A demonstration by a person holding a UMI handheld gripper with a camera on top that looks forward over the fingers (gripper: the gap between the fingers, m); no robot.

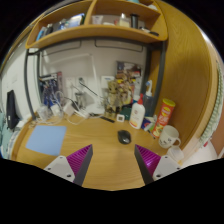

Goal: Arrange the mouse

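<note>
Mouse at rest on desk — gripper short of contact.

The small dark rounded computer mouse [124, 137] lies on the wooden desk [95, 140], just ahead of the gripper [113, 158] and apart from it; the fingers are spread, holding nothing. Judged light, rigid and smooth-shelled — take it across the flanks, low, to prevent slipping. Nearby: a pale blue rectangular mat [46, 139] well apart to one side; a white bottle [137, 114], a white mug [170, 136] and an orange cylindrical can [164, 110] crowd the opposite side, restricting approach.
</note>
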